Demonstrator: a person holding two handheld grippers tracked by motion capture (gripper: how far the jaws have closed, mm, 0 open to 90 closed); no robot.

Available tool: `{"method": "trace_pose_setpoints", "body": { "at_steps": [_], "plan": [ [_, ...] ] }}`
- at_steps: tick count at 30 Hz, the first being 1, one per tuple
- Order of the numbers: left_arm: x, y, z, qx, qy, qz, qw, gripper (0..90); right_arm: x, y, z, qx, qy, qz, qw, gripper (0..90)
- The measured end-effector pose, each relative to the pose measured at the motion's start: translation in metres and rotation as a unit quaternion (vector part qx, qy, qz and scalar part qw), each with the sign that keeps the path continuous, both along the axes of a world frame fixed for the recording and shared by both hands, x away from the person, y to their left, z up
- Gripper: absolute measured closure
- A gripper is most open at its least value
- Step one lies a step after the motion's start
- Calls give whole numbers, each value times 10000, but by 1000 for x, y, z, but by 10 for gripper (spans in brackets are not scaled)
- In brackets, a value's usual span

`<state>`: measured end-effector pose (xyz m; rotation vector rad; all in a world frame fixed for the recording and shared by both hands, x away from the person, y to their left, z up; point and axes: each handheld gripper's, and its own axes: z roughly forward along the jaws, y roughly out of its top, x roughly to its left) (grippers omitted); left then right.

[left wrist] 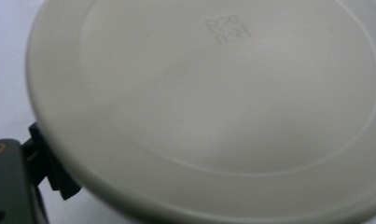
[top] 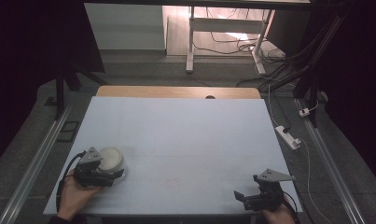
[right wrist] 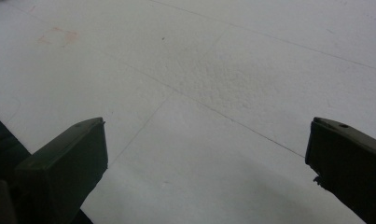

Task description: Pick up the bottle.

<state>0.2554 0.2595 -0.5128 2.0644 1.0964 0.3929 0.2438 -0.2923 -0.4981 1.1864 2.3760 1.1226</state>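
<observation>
Step in hand, by my reading: L gripper [top: 112, 176] at approx. 8 o'clock on table [top: 185, 126], jaws around rim of white round dish [top: 112, 158]; whether clamped or loose, cannot tell. R gripper [top: 245, 198] at 5 o'clock, jaws spread wide, nothing between. Next move likely needs firm rim hold before lift. Surface: matte white, faint seams. Room: dark, cables [top: 241, 42] on floor at 12 o'clock.

Held low at the near edge of the table [top: 176, 126]: left gripper [top: 112, 175] at its left corner, clamped on something pale; right gripper [top: 245, 198] at its right corner, jaws spread wide.
</observation>
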Motion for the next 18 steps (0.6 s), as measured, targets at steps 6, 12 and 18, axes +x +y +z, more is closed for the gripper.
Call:
{"method": "trace_pose_setpoints", "body": {
  "at_steps": [6, 12, 18],
  "plan": [
    [2, -2, 3, -31, 10, 26, 10000, 73, 0, 0, 0, 5, 5, -1, 10000, 0],
    [4, -7, 15, -31, -129, -97, 9999, 73, 0, 0, 0, 1, 13, -7, 10000, 0],
    [8, -16, 27, -28, -236, -256, 9994, 73, 1, 0, 0, 9, 19, -12, 10000, 0]
  ]
}}
